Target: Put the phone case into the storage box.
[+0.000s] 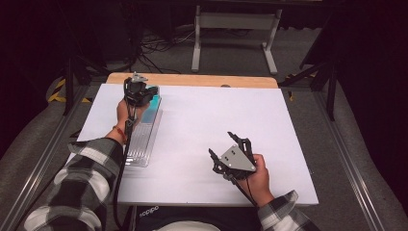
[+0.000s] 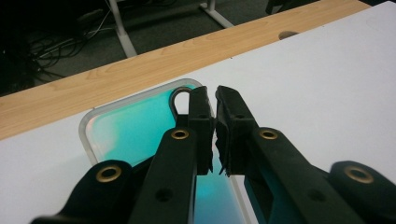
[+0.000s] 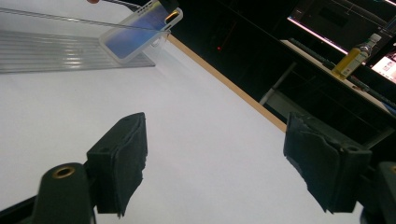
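Left claw point(image 1: 140, 91) is clenched on the rim of a teal phone case point(image 2: 135, 128) at the counter's point(image 1: 216, 120) far left, above the clear tray point(image 1: 142, 139); right claw point(image 1: 231, 154) idles released near me, so prob. next: lift w/o slipping.

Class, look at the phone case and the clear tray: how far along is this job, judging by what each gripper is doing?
Done: the left gripper has shut on the phone case at its camera-hole edge, and the case is tilted up over the clear tray. In hand: carrying the case. Left: setting it down somewhere; the goal isn't shown. The right gripper waits open above the white table.
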`<state>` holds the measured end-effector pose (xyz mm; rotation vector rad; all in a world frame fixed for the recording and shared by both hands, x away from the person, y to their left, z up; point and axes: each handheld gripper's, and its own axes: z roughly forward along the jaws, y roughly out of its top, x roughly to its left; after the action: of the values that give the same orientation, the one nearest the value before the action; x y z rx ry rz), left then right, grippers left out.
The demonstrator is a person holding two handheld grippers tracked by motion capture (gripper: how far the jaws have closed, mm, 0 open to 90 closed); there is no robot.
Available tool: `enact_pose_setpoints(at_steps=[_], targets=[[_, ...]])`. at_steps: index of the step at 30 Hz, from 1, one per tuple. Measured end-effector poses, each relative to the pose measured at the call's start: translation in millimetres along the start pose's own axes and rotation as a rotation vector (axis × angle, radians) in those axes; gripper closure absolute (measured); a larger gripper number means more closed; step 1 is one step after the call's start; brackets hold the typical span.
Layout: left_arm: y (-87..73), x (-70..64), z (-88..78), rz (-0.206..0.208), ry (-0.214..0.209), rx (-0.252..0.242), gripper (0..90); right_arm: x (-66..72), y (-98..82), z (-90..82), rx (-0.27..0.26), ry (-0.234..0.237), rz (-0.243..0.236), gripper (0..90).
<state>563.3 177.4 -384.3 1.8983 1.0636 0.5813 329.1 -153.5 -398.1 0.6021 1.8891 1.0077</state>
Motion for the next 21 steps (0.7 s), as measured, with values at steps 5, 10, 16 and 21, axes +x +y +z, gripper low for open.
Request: enact_pose_setpoints(at_steps=[5, 10, 16, 21], targets=[[2.6, -0.1, -8.9, 0.031, -0.002, -0.027, 82.5, -0.5, 0.2, -0.1, -0.002, -0.002, 0.001, 22.0], [3.0, -2.5, -16.1, 0.057, -0.009, -0.04, 82.5, 0.1, 0.8, -0.6, -0.003, -0.003, 0.001, 21.9], [-0.7, -4.1, -22.1, 0.074, -0.02, -0.063, 82.0, -0.2, 0.7, -0.2, -0.003, -0.001, 0.003, 22.0], [-4.2, -7.6, -28.4, 0.101, -0.033, -0.069, 82.0, 0.0, 0.6, 0.8, 0.0, 0.002, 0.005, 22.0]])
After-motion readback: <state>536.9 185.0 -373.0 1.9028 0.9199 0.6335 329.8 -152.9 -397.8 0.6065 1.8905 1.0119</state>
